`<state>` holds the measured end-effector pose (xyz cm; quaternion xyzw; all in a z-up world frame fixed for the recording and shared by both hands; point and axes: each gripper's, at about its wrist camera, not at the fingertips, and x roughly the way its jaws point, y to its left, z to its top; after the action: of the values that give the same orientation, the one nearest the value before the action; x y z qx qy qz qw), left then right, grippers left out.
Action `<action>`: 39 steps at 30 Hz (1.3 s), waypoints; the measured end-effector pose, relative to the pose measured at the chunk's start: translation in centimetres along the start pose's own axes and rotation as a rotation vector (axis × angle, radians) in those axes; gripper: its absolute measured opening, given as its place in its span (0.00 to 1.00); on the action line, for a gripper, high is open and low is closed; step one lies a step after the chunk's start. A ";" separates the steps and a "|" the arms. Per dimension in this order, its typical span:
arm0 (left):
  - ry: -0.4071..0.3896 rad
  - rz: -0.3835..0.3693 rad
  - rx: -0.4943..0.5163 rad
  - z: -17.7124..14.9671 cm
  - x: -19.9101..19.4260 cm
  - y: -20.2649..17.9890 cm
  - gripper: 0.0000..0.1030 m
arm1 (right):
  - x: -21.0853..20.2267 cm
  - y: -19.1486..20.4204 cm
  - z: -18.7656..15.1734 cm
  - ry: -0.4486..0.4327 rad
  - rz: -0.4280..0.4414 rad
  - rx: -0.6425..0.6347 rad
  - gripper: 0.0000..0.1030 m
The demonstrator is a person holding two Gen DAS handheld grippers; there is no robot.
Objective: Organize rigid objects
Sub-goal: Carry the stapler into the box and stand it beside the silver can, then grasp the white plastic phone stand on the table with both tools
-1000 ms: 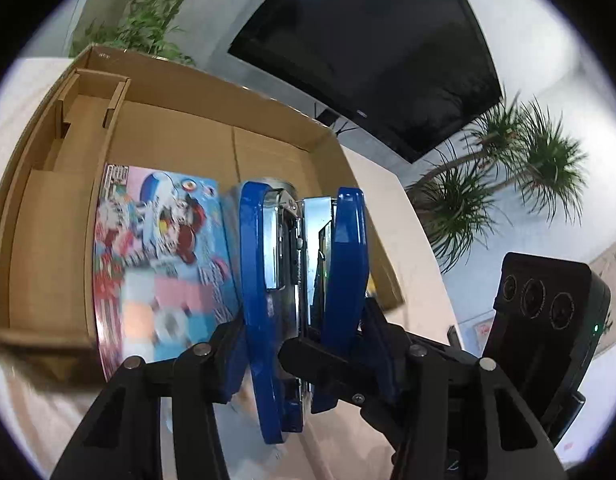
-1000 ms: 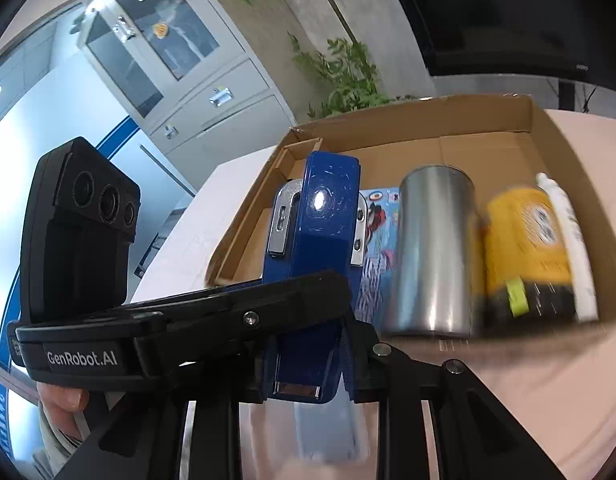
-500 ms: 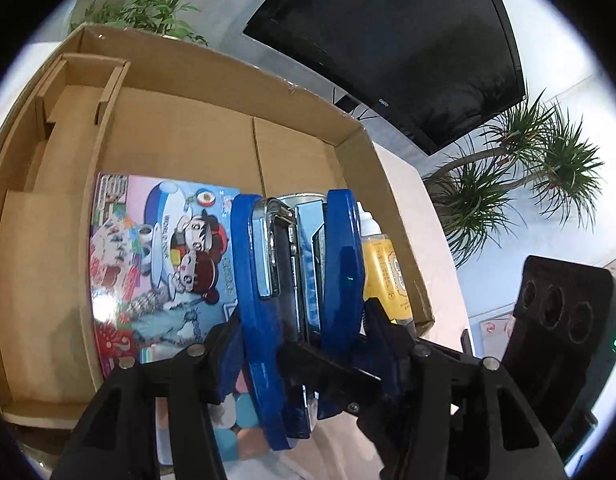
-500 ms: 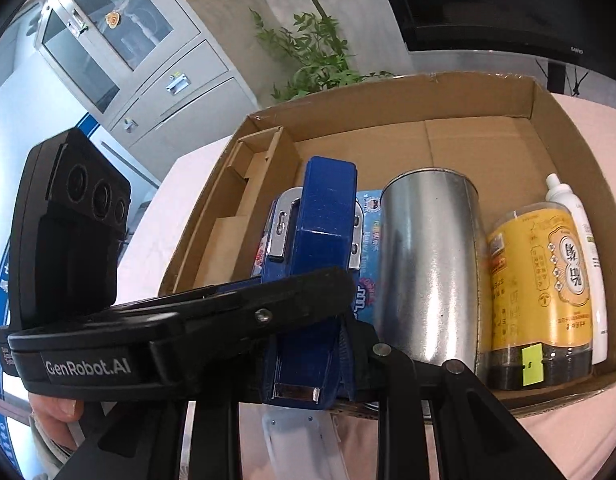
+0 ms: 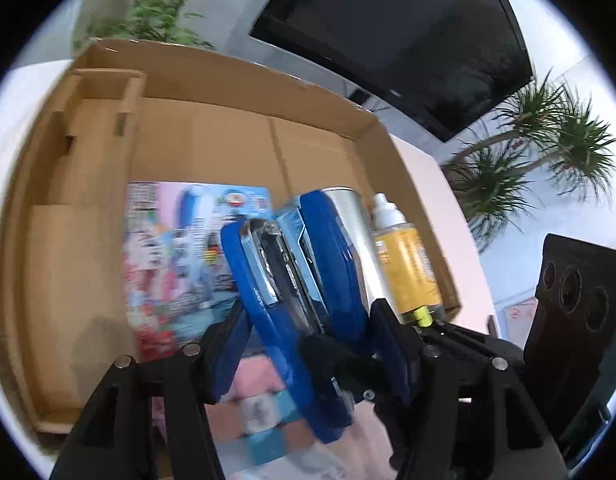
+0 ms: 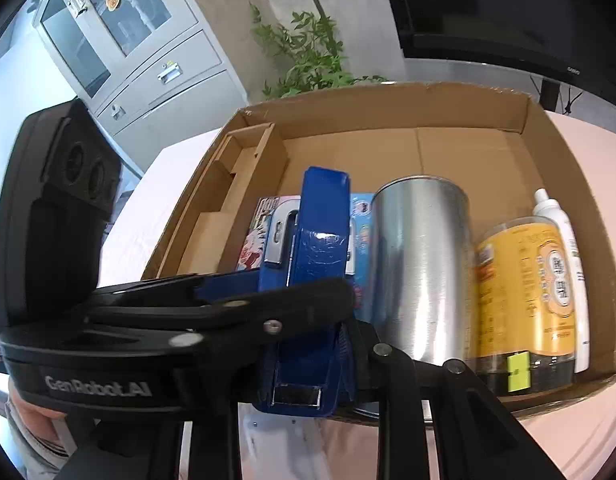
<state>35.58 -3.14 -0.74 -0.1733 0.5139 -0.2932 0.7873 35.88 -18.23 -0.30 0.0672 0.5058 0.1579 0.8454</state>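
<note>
Inside, an open corrugated cardboard box [image 6: 568, 184] holds a flat glossy picture book [image 5: 175, 248], a brushed-steel cylinder [image 6: 420, 264], a yellow-labelled jar [image 6: 524, 284] and a white bottle [image 6: 548, 210]. Over the book, both grippers flank 1 blue-and-chrome stapler [image 6: 316, 248], long axis toward the far wall: right gripper [image 6: 316, 344] pinching it, left gripper [image 5: 308, 340] jaws just widening, loose around it.

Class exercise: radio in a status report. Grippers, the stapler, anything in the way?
Left gripper easing open, blue stapler between its pads. Right gripper shut on stapler. Steel tumbler close beside it in cardboard box; picture book beneath.
</note>
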 end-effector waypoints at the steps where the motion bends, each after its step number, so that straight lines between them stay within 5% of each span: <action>1: -0.016 0.008 0.000 -0.2 -0.6 0.4 0.59 | 0.2 0.2 -0.1 -0.001 0.004 0.000 0.25; 8: -0.065 0.011 -0.034 -0.1 -2.4 1.8 0.65 | -0.1 0.7 0.3 -0.030 -0.007 -0.013 0.25; 19: -0.039 0.113 0.046 -1.6 -2.8 2.7 0.62 | -0.5 1.6 0.4 -0.090 -0.187 -0.109 0.21; 25: -0.142 0.138 0.017 -2.2 -6.0 3.8 0.62 | 1.4 1.5 -1.3 0.006 -0.107 -0.073 0.24; 35: -0.246 0.242 0.049 -5.2 -8.8 2.6 0.65 | 1.5 1.1 -2.9 0.013 0.018 0.003 0.28; 38: -0.308 0.303 0.080 -7.1 -10.2 1.3 0.80 | -0.7 1.1 -4.0 -0.042 0.030 -0.042 0.44; 39: -0.317 0.305 0.080 -8.0 -10.6 1.0 0.81 | -2.0 1.0 -4.8 -0.081 0.039 -0.067 0.74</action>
<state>25.38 4.66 2.88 -0.1061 0.3919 -0.1602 0.8997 30.64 -18.13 -0.65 0.0552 0.4644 0.1883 0.8636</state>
